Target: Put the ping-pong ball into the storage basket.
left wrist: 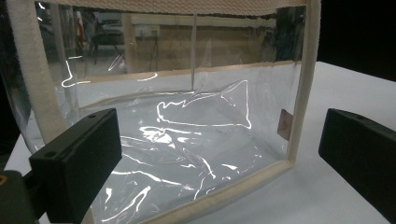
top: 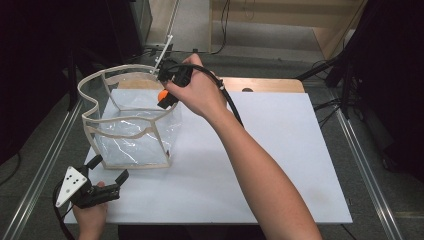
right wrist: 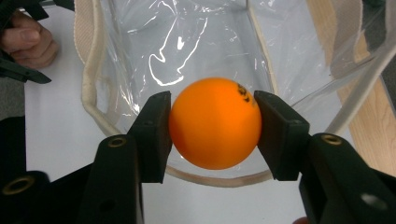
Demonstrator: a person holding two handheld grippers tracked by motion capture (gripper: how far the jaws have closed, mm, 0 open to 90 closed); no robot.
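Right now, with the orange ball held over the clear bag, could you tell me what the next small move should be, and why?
Probably open the right hand-held gripper and let the orange ball drop. Its jaws press on the ball's two sides, and the right gripper view shows the clear bag with its open mouth directly beneath, so the ball should fall inside.

Ball print (right wrist: 243,91): your right hand-held gripper's jaw cuts it off; unreadable.
Bag tag (left wrist: 284,124): too small to read.
Bag top (left wrist: 154,5): cropped by frame edge.
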